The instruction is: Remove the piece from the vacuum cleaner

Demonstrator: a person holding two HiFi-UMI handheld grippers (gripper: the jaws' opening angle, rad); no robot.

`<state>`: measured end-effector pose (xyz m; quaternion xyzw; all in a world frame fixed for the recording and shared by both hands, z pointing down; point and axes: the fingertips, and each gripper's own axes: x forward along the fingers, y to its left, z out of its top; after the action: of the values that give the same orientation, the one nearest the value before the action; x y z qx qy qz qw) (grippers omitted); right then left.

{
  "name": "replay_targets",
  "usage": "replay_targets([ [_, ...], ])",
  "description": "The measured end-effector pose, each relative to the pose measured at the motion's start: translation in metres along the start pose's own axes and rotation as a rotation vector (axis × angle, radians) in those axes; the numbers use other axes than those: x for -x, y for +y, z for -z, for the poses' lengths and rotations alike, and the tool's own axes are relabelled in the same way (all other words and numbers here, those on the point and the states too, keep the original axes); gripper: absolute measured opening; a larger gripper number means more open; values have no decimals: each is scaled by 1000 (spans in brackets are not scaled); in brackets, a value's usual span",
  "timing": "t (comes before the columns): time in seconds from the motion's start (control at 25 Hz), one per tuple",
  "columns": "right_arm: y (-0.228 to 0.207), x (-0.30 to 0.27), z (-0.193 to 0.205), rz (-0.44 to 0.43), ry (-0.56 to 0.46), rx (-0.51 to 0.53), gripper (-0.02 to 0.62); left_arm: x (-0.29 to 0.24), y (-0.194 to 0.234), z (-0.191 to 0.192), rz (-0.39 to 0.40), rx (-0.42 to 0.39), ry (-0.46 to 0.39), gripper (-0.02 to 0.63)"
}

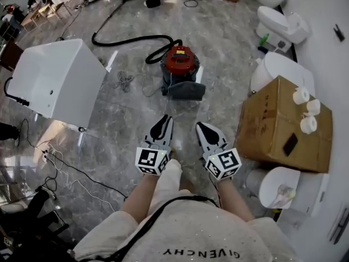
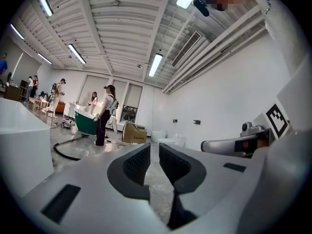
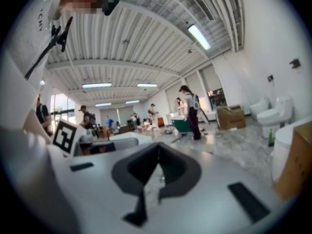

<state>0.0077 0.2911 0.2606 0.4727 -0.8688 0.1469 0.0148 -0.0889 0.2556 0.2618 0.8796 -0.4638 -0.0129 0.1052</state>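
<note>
A canister vacuum [image 1: 180, 64] with a round red lid on a dark drum stands on the grey marble floor [image 1: 229, 53] in the upper centre of the head view. Its black hose [image 1: 131, 40] loops off toward the upper left, and a grey part [image 1: 188, 90] sits against the base at the lower right. A white tub [image 1: 54, 81] fills the left of the frame. A carton [image 1: 278, 124] topped with three white rolls [image 1: 308, 116] sits at the right. The person stands well back from the vacuum with bare forearms held low and close together at the lower centre. Both tools sit side by side, noses toward the machine and marker cubes nearest the body. The left gripper [image 1: 163, 119] is just left of the right gripper [image 1: 202, 127]; neither touches the vacuum or anything else. In the left gripper view, the left gripper [image 2: 154, 147] has its ribbed pads parted by a narrow slit, with only floor showing through and nothing between them. In the right gripper view, the right gripper [image 3: 159, 147] has its jaw tips pressed together and empty, the floor beyond them bare of anything within reach.
</note>
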Motion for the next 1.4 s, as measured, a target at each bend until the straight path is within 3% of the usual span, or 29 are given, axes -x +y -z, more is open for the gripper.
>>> replay_targets([
  [0.16,-22,-37,-3,29,14,-24,11,-33,25,1,38,50,7,92],
  [0.4,-50,-77,16,100,114,-28,11,-73,47,23,105,72,100,92],
  [0.6,-63,-97,25,87,146,-70,11,-95,66,31,119,91,126,92],
  [1.08,-88,-142,51,27,255,-68,9,-132,100,60,75,146,209,92],
  [1.4,-131,-181,58,-21,300,-56,9,-184,116,76,29,153,258,92],
])
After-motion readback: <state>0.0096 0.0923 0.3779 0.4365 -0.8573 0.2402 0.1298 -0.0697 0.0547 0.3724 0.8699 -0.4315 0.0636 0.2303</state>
